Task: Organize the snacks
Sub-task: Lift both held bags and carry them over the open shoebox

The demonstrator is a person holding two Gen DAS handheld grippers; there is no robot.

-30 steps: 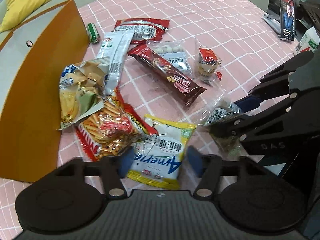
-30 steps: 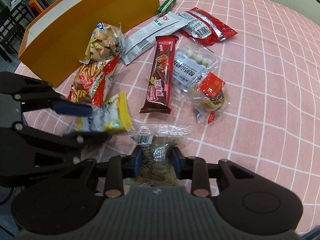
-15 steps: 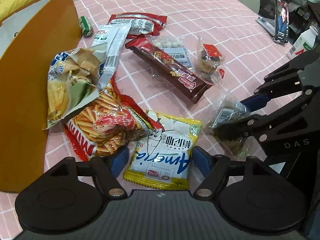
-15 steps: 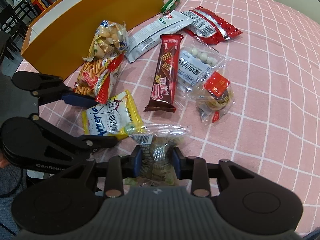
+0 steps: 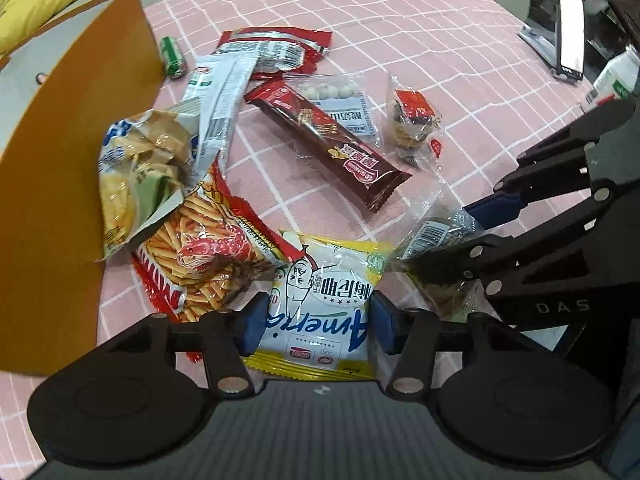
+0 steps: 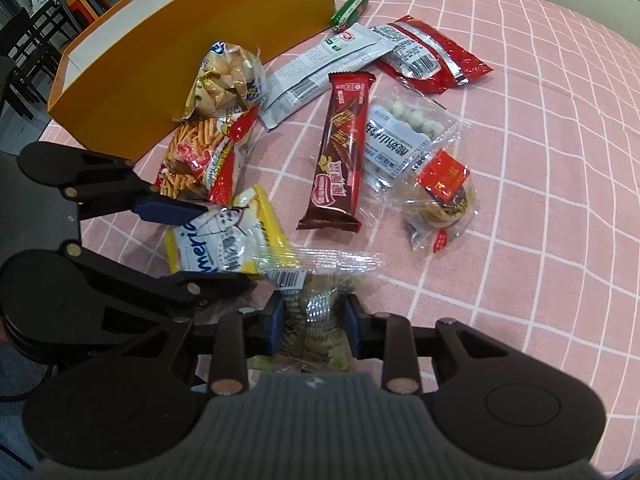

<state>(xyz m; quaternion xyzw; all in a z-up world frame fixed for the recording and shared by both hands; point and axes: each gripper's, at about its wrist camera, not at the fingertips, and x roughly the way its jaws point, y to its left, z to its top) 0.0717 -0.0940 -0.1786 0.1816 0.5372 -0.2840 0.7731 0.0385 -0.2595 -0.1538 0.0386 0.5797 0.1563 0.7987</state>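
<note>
Snacks lay scattered on the pink checked cloth [image 6: 540,160] beside the orange box [image 6: 192,60], the largest thing there and the likely place for them. Next in size came the brown wafer bar [image 6: 340,152] and the long white sachet [image 6: 320,68], then the red packet [image 6: 432,56], the shrimp-stick bag [image 5: 200,256] and the puffed-snack bag [image 6: 224,80], both lying against the box wall. The left gripper [image 5: 316,322] had its blue pads at both edges of the yellow-and-white packet [image 5: 324,300], apparently pinching it. The right gripper [image 6: 314,320] was closed tight on a clear cracker packet [image 6: 316,304], crumpling the film. Smallest were the red-labelled biscuit pouch [image 6: 440,200] and the green roll [image 6: 348,8]. The two grippers sat nearly touching, so lifting both together could make them collide or drag a packet; the slick film might slip from the pads, and the shrimp-stick bag overlapping the yellow packet's corner could be pulled along.
</note>
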